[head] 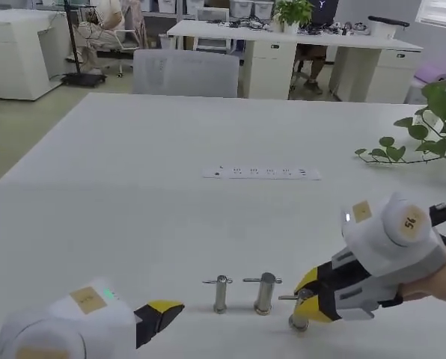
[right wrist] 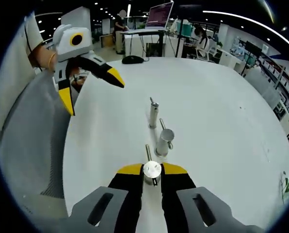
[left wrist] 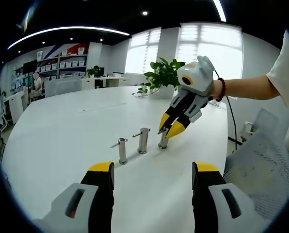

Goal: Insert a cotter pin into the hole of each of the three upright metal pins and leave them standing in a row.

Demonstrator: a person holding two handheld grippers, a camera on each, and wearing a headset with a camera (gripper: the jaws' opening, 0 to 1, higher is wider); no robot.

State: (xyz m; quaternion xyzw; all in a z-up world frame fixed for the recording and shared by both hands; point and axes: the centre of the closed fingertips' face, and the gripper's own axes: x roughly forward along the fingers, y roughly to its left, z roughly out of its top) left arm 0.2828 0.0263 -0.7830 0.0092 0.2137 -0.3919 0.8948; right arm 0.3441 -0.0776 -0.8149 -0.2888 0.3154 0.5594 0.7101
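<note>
gripped metal pin (right wrist: 152,170): upright on the tabletop (head: 170,217), its head clamped between the jaws of the right hand-held gripper (head: 307,298)
gripped pin's cotter pin (right wrist: 147,150): through the hole, sticking out ahead of the jaws
middle metal pin (right wrist: 164,141): upright, just beyond the right hand-held gripper's tips, not touching them
middle cotter pin (head: 262,280): crosswise through the top of the middle metal pin
far metal pin (right wrist: 153,112): upright, next along the same row, nearest to the left hand-held gripper (left wrist: 153,169)
far cotter pin (head: 216,281): crosswise through its top
left hand-held gripper: jaws apart, nothing between them, low over the tabletop, short of the row
power strip (head: 262,173): flat, well beyond both grippers
</note>
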